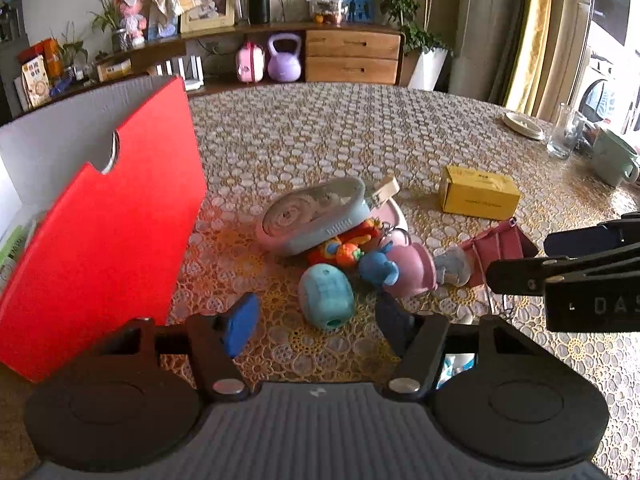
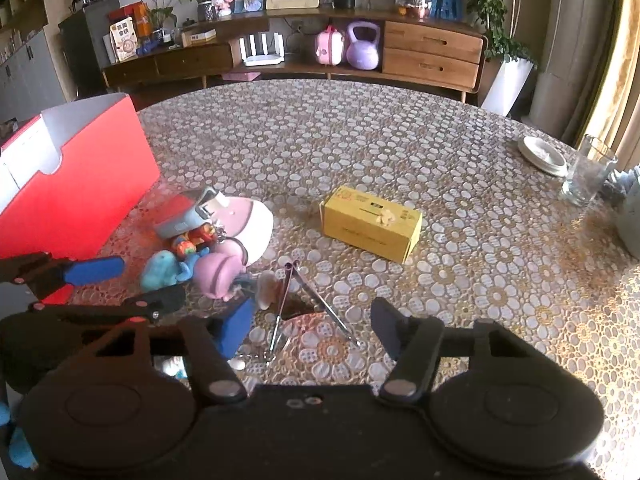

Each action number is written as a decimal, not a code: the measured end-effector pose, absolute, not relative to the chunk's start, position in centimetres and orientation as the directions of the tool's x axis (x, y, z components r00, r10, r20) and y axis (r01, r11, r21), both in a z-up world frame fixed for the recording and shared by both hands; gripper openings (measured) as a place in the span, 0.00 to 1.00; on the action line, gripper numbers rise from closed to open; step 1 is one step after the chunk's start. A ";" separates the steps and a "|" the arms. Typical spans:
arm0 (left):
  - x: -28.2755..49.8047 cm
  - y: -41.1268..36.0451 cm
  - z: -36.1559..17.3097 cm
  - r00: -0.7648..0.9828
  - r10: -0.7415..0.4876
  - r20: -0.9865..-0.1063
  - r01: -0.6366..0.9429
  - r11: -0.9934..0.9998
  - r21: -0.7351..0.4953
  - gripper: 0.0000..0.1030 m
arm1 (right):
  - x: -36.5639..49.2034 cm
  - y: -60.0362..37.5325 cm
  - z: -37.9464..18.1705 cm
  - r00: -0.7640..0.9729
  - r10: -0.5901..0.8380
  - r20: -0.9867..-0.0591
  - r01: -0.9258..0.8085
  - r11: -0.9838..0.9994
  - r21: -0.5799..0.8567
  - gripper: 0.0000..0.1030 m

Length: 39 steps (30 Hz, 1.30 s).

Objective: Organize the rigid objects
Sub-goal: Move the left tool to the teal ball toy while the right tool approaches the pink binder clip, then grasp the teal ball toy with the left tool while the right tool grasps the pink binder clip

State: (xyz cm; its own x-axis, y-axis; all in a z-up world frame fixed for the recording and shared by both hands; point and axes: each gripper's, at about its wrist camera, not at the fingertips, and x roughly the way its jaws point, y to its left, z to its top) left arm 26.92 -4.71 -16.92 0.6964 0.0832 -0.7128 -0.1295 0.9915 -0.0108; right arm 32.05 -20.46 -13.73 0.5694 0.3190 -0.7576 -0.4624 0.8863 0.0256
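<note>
I'm seeing the red box [image 1: 100, 216] running off the left edge, and the mug [image 1: 614, 156] getting cut at the right. The grey case [image 1: 316, 216] is covering the toys [image 1: 344, 248] beneath it.

On the surface [image 2: 400, 128] before me, a heap of small toys [image 2: 208, 248] lies just right of the open box [image 2: 80, 200]. A carton [image 2: 372, 222] sits right of the heap, a glass [image 2: 586, 176] and saucer [image 2: 540, 154] far right.
</note>
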 end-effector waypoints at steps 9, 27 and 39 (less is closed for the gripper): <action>27.3 -4.9 -17.6 0.702 0.074 -0.709 -0.105 0.994 -0.001 0.48 | 32.7 -19.2 -15.3 0.556 0.299 -0.775 -0.466 0.885 0.007 0.52; 26.9 -5.3 -16.8 0.715 0.042 -0.698 -0.040 0.999 0.020 0.30 | 31.6 -19.9 -14.7 0.584 0.266 -0.767 -0.427 0.904 -0.011 0.27; 24.7 -5.1 -13.6 0.725 0.006 -0.689 -0.028 0.999 -0.021 0.30 | 28.2 -21.6 -11.6 0.614 0.285 -0.736 -0.414 0.910 0.008 0.23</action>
State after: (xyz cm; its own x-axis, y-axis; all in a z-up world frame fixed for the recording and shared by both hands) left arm 24.69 -5.09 -13.59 0.7247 0.0063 -0.6890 -0.0283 0.9994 -0.0206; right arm 28.15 -21.59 -11.60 0.6137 0.2850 -0.7363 -0.4138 0.9104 0.0075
